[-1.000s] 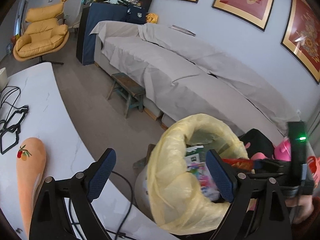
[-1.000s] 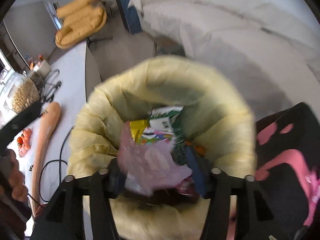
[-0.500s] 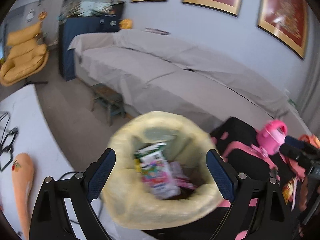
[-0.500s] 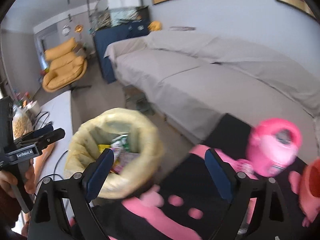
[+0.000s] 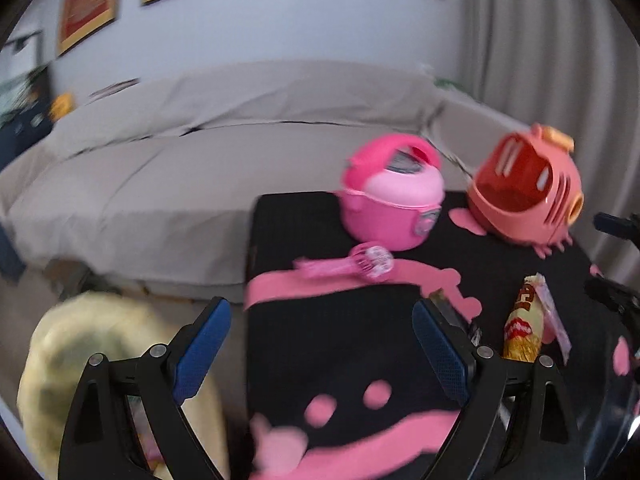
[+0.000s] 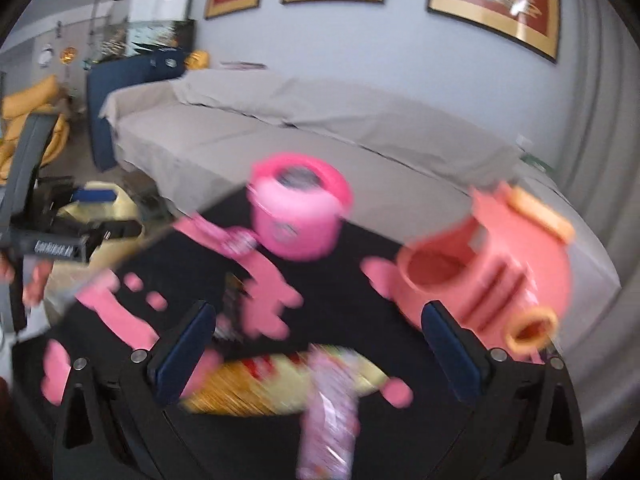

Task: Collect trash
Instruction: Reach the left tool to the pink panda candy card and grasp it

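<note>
A yellow and red snack bag lies on the black and pink mat, with a pale pink wrapper beside it. In the right wrist view the snack bag and the pink wrapper lie just ahead of my open, empty right gripper. My left gripper is open and empty over the mat. The bin with the yellow bag stands at the lower left of the left wrist view, beside the mat.
A pink toy rice cooker, a pink toy spoon and a salmon toy basket stand on the mat. A grey covered sofa runs behind. The left gripper body shows at the left of the right wrist view.
Both grippers swung right, away from the yellow bin and over the black and pink mat. The right gripper let go of the pink wrapper into the bin and is now open.
</note>
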Demonstrator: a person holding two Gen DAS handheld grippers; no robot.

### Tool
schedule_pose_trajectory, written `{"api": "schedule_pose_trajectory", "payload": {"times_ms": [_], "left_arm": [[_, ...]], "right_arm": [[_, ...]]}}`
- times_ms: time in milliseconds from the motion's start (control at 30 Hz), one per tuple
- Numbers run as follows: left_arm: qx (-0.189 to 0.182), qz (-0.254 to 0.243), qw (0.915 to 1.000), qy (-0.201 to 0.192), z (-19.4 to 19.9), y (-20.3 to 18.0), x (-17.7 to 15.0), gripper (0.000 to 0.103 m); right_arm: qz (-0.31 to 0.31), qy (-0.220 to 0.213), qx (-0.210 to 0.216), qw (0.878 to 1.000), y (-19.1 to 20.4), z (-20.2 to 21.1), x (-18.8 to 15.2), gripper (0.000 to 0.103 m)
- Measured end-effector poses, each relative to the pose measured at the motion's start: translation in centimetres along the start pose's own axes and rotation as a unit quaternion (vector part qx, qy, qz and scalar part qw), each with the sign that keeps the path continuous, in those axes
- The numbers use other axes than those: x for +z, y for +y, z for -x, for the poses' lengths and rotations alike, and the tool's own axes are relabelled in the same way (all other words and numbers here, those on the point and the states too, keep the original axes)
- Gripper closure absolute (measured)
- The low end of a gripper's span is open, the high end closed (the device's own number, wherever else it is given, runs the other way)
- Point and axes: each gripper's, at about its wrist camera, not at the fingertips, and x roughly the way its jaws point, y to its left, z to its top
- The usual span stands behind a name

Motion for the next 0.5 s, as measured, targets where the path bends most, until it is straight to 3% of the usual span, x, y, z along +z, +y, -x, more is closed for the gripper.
{"api": "schedule_pose_trajectory", "payload": {"times_ms": [200, 367, 500], "left_arm": [[-0.030, -0.045, 0.9976, 0.044, -6.8, -1.8, 3.3, 0.011], [-0.076, 0.005, 0.9911, 0.109, -11.8, 0.0, 4.5, 0.011], [-0.138, 0.059, 0.9782, 0.144, -11.9, 1.2, 3.1, 0.011]], "right_arm": [[-0.044, 0.032, 0.000, 0.999, -3.6, -0.3, -4.2, 0.001], [-0.063, 0.046, 0.013, 0.997, -5.3, -0.6, -5.7, 0.001], [-0.075, 0.043, 0.014, 0.996, -6.4, -0.7, -6.2, 0.001]]}}
